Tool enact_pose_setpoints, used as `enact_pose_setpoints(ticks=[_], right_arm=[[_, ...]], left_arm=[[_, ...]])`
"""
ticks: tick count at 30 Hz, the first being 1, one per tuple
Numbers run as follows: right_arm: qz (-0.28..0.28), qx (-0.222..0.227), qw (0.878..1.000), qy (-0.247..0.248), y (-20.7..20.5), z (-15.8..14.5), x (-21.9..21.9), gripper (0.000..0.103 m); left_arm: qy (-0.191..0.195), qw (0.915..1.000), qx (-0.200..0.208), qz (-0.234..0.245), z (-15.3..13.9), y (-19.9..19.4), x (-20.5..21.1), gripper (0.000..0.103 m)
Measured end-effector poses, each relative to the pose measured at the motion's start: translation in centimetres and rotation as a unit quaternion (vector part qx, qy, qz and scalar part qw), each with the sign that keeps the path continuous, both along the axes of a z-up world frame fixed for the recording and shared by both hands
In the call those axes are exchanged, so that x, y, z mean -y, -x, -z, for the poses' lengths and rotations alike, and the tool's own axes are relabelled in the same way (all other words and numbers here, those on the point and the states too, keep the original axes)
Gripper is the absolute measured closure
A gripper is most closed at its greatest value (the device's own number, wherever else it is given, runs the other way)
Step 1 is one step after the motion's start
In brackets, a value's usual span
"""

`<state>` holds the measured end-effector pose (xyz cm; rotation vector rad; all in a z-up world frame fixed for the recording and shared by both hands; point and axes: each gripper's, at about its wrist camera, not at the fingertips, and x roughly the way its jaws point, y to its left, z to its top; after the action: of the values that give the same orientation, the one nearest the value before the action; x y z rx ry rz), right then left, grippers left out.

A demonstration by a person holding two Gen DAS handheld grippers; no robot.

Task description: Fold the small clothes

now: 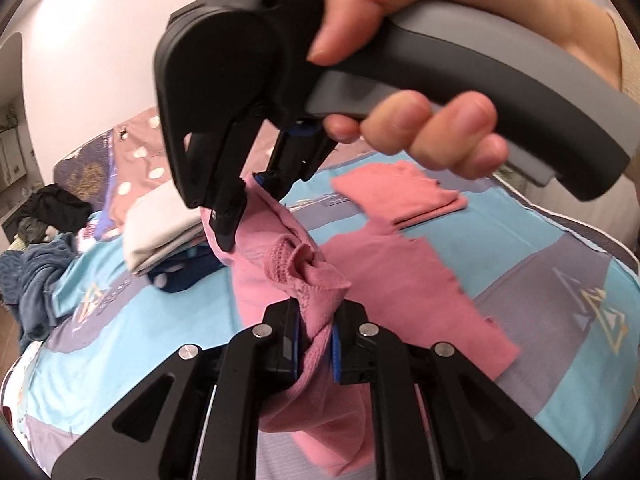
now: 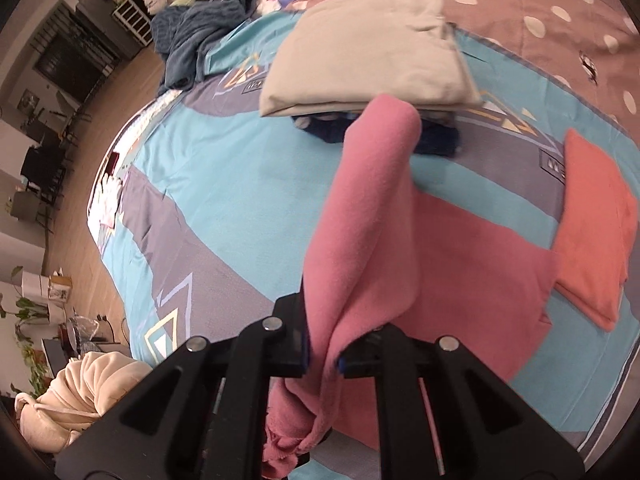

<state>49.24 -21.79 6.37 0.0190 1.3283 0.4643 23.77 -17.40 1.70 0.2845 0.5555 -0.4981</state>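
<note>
A pink garment (image 1: 380,276) hangs lifted off the bed, its lower part still draped on the blue and grey cover (image 1: 540,240). My left gripper (image 1: 316,344) is shut on a bunched, lace-edged corner of it. In the left wrist view a hand holds my right gripper (image 1: 250,200) just ahead, and its tips pinch the garment's far edge. In the right wrist view my right gripper (image 2: 324,354) is shut on a fold of the pink garment (image 2: 380,220), which rises away from the jaws and curls over at the top.
A folded coral-pink piece (image 1: 404,192) (image 2: 600,224) lies on the cover beyond the garment. A folded beige item (image 2: 368,56) rests on dark blue clothes (image 2: 436,136). Unfolded clothes (image 2: 192,36) are piled at the bed's far corner. A spotted brown sheet (image 2: 520,12) covers the far side.
</note>
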Motion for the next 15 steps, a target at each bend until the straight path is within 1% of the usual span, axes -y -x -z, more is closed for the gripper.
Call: enact_pose_setpoints(ticks=[4, 8, 9, 11, 15], right_arm=[[0.023, 0.0, 0.999, -0.022, 1.1, 0.0, 4.7, 0.092], [0.04, 0.002, 0.998, -0.048, 2.5, 0.8, 8.7, 0.09], [0.043, 0.001, 0.998, -0.054, 2.7, 1.1, 9.1, 0.089], [0.055, -0.008, 0.996, -0.068, 3.2, 2.3, 10.8, 0.089], [0.069, -0.023, 0.994, -0.087, 4.1, 4.9, 12.8, 0.088]], left_arm=[[0.001, 0.9998, -0.001, 0.018, 0.5, 0.9, 2.2, 0.092], [0.005, 0.9994, -0.004, 0.034, 1.3, 1.8, 4.2, 0.092], [0.005, 0.9993, -0.004, 0.038, 1.6, 2.1, 4.6, 0.092], [0.001, 0.9991, -0.013, 0.041, 2.2, 2.3, 5.2, 0.092], [-0.007, 0.9979, -0.045, 0.047, 3.9, 2.0, 6.5, 0.092]])
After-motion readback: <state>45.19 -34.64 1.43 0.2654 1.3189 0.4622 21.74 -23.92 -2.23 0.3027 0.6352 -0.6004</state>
